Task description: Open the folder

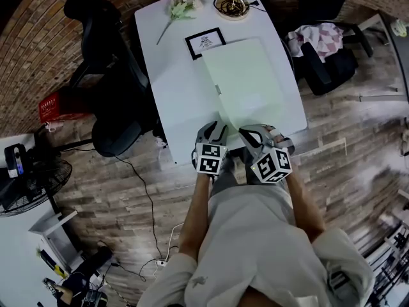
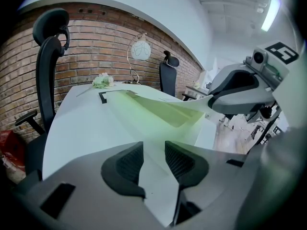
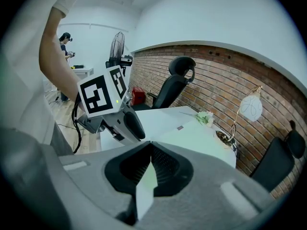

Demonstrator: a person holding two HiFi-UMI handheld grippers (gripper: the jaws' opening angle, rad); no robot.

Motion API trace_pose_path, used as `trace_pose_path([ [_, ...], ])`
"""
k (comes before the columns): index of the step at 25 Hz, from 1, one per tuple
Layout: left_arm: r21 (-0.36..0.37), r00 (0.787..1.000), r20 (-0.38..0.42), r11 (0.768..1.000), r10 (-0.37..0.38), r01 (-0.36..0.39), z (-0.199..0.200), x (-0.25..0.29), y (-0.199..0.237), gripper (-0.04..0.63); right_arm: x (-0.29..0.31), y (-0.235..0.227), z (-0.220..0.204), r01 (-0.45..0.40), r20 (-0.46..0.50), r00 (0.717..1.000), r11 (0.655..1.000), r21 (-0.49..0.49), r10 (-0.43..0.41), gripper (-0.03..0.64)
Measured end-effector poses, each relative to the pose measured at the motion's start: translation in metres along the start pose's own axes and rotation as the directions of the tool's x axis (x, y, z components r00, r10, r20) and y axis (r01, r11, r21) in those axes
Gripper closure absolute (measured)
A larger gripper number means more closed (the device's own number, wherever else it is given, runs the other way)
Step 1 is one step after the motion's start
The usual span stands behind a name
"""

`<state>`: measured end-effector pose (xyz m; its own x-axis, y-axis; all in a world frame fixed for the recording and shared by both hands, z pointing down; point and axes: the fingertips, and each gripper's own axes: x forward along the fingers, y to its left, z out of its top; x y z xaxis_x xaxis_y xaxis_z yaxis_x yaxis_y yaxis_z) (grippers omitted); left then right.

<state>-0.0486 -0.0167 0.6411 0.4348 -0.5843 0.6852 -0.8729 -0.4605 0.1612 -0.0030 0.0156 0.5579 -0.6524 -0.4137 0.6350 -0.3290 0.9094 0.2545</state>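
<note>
Bright, even indoor light; heavy fisheye distortion at edges, perhaps slight corner blur.

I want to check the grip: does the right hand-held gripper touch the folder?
Touching. The right gripper view shows the right hand-held gripper shut on the folder, its jaws pressing the thin cover edge.

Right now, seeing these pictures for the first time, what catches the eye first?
The pale green plastic folder on the white rectangular table stands out first: the shut right gripper pinches its cover at the near edge and holds it lifted. The left gripper is beside it, jaws apart. At the table's far end lie a black-framed picture and a sprig of pale flowers.
</note>
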Motion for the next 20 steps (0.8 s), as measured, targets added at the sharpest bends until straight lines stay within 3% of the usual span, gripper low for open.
trace_pose_path([
  [20,0.029,1.000,-0.006,0.999,-0.015,0.016,0.000,-0.001,0.001,0.454,-0.024,-0.016,0.012,0.107,0.018,0.994,0.994,0.034,-0.108,0.607],
])
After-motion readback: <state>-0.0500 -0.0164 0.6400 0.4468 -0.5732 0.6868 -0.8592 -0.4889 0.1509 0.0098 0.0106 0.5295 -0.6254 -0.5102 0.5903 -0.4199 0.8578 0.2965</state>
